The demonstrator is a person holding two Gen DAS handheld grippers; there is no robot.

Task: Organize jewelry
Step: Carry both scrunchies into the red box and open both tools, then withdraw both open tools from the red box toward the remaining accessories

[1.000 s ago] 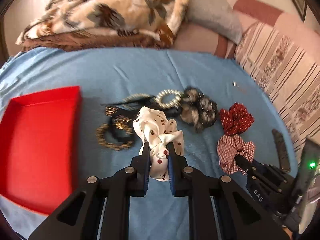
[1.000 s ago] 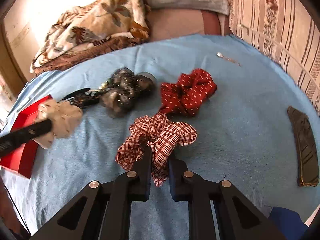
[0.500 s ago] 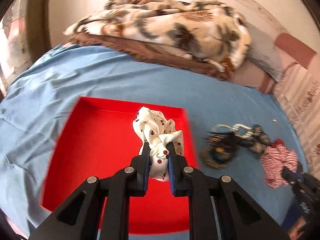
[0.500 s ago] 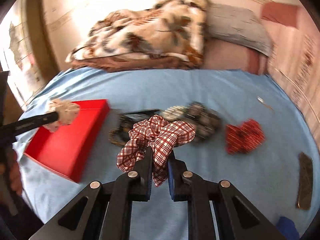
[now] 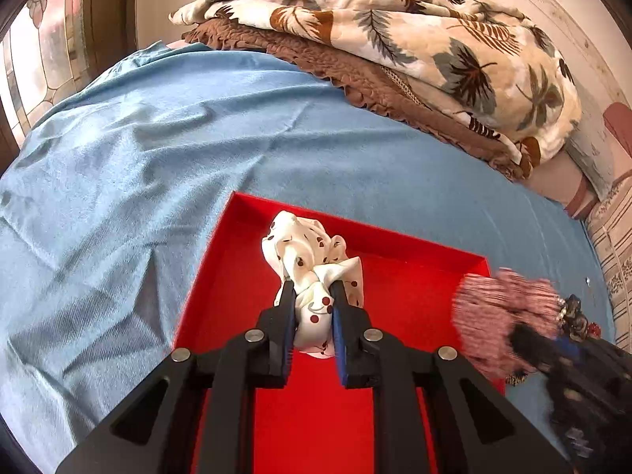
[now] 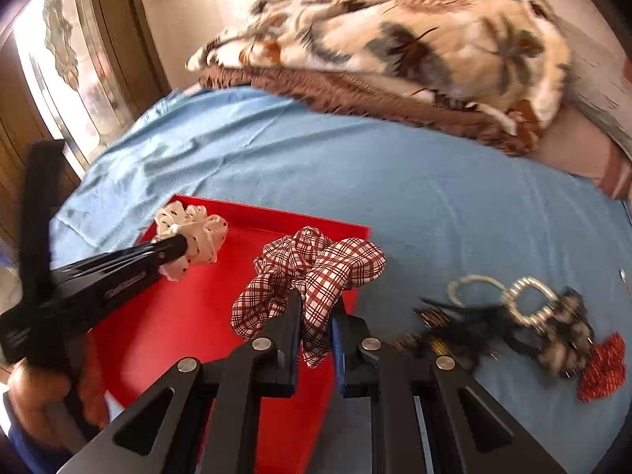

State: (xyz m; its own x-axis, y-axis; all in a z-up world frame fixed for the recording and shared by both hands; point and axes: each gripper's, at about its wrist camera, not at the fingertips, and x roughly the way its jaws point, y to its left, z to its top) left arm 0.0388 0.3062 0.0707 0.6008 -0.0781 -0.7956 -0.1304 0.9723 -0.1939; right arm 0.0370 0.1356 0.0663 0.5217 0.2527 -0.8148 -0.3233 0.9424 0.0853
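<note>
My left gripper (image 5: 313, 291) is shut on a white scrunchie with red dots (image 5: 312, 260) and holds it over the red tray (image 5: 221, 296). My right gripper (image 6: 316, 308) is shut on a red-and-white checked scrunchie (image 6: 316, 264), held above the tray's right edge (image 6: 355, 233). In the right wrist view the left gripper (image 6: 173, 241) and white scrunchie (image 6: 197, 237) show over the tray's far left. The checked scrunchie shows blurred in the left wrist view (image 5: 501, 304).
A pile of bracelets and a dark scrunchie (image 6: 525, 316) and a red dotted scrunchie (image 6: 604, 367) lie on the blue sheet (image 6: 395, 181) right of the tray. A leaf-print blanket (image 5: 414, 39) lies folded at the back. A window (image 5: 35, 51) is at the left.
Both grippers have swung left with their scrunchies. The left one went from above the bracelet pile to over the tray; the right one has reached the tray's right edge.
</note>
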